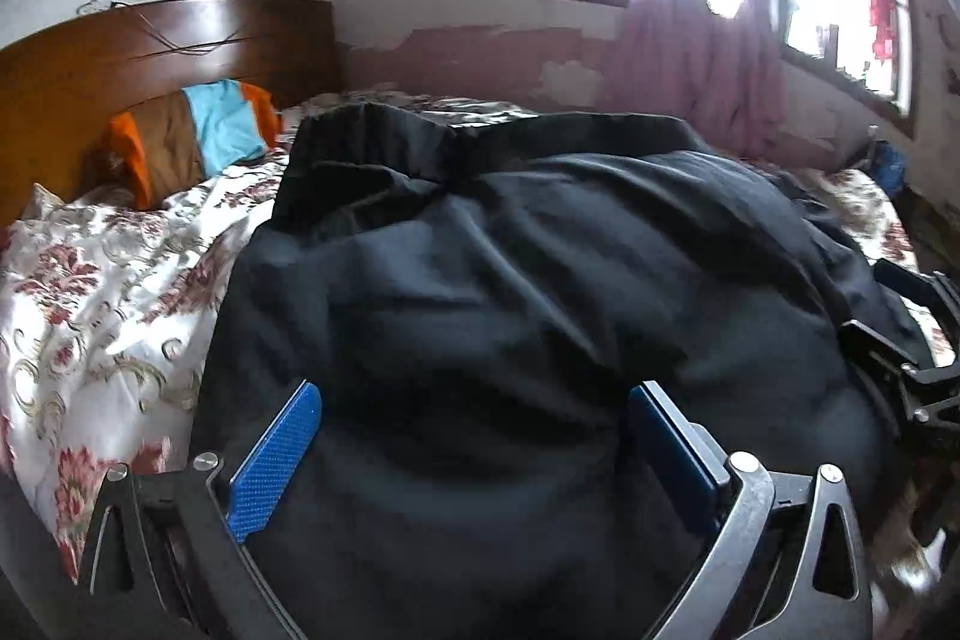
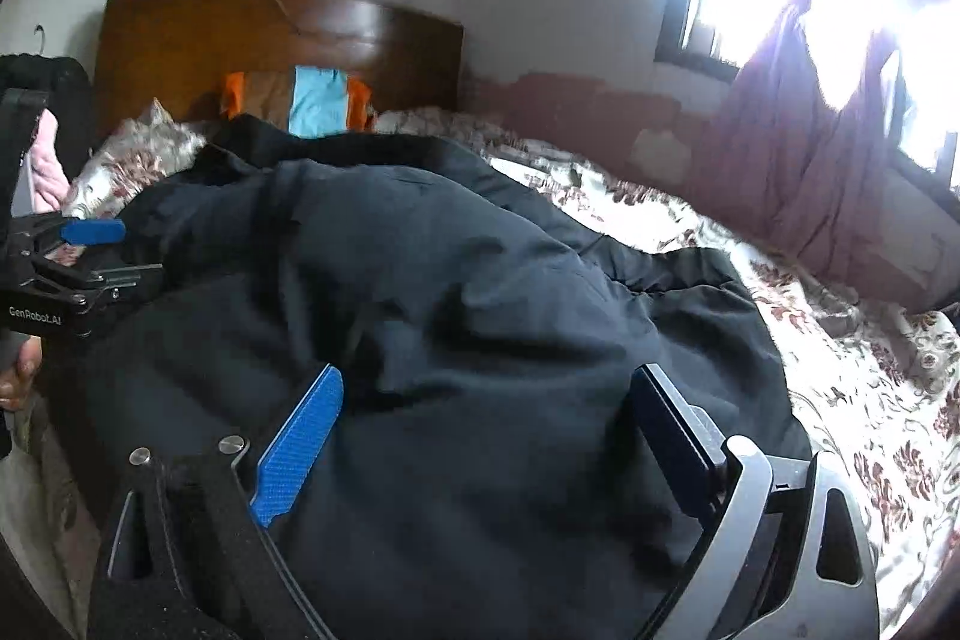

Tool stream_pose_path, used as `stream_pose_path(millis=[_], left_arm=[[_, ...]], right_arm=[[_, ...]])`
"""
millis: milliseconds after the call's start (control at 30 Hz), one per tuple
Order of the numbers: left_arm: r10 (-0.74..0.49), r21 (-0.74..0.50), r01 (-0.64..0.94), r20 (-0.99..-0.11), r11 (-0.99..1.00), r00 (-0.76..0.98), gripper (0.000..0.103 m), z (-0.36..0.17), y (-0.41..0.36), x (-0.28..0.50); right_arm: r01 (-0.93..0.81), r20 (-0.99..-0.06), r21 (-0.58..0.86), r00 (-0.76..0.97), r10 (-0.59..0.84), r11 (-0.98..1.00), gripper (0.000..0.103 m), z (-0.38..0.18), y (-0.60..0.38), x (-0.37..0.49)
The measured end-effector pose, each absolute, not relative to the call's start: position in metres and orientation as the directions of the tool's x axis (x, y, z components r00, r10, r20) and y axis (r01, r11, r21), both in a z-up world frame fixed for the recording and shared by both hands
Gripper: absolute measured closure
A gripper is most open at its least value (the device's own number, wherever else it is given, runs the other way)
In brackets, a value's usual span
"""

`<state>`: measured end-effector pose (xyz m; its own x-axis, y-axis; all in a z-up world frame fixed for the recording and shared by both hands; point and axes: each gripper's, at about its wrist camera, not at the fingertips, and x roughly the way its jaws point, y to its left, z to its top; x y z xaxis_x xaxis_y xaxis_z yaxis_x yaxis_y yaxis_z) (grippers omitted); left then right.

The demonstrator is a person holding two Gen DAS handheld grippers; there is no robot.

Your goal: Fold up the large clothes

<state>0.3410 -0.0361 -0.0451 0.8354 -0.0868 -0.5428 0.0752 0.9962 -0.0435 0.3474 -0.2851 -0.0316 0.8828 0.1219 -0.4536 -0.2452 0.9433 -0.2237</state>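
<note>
A large black garment point(image 1: 540, 250) lies bunched and creased across the bed, and it fills the middle of the right wrist view too point(image 2: 450, 280). My left gripper point(image 1: 480, 394) hovers low over its near part, blue pads wide apart with only loose cloth below them. My right gripper point(image 2: 486, 376) stands open the same way over the garment's near right part. The left gripper point(image 2: 111, 253) also shows at the left edge of the right wrist view, over the garment's left side. The right gripper point(image 1: 888, 304) shows at the right edge of the left wrist view.
A floral bedcover point(image 1: 108, 292) point(image 2: 870, 400) surrounds the garment. An orange, brown and blue pillow point(image 1: 198, 136) leans on the wooden headboard point(image 1: 150, 52). Pink curtains point(image 1: 708, 58) hang at bright windows on the right wall. A hand point(image 2: 24, 376) holds the left gripper.
</note>
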Motion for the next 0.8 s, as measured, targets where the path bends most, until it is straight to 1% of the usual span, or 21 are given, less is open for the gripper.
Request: stream_pose_path(millis=[100, 167, 267, 333, 467, 567, 800], left_arm=[[-0.035, -0.004, 0.04, -0.55, 0.999, 0.834, 0.0, -0.043, -0.039, 0.366], [-0.007, 0.019, 0.021, -0.558, 1.0, 0.83, 0.0, -0.042, -0.042, 0.382], [0.032, 0.037, -0.013, -0.561, 0.999, 0.827, 0.0, -0.036, -0.04, 0.404], [0.057, 0.039, -0.042, -0.565, 0.998, 0.823, 0.0, -0.033, -0.035, 0.417], [0.052, -0.01, -0.073, -0.606, 0.997, 0.794, 0.0, -0.034, -0.02, 0.44], [0.036, -0.059, -0.095, -0.637, 0.994, 0.77, 0.0, -0.039, -0.005, 0.456], [-0.09, -0.217, -0.089, -0.697, 0.972, 0.711, 0.0, -0.054, 0.025, 0.495]], right_arm=[[-0.264, -0.497, -0.248, 0.861, 0.112, 0.932, 0.009, -0.029, -0.281, 0.377], [-0.28, -0.546, -0.244, 0.831, 0.107, 0.928, 0.009, -0.025, -0.281, 0.401], [-0.285, -0.593, -0.211, 0.798, 0.109, 0.935, 0.009, -0.019, -0.288, 0.43], [-0.275, -0.631, -0.157, 0.767, 0.118, 0.948, 0.009, -0.02, -0.298, 0.455], [-0.224, -0.67, -0.052, 0.731, 0.132, 0.973, 0.007, -0.03, -0.321, 0.494], [-0.206, -0.693, 0.044, 0.699, 0.178, 0.978, 0.005, -0.044, -0.335, 0.519], [-0.162, -0.719, 0.17, 0.654, 0.235, 0.972, 0.003, -0.08, -0.35, 0.555]])
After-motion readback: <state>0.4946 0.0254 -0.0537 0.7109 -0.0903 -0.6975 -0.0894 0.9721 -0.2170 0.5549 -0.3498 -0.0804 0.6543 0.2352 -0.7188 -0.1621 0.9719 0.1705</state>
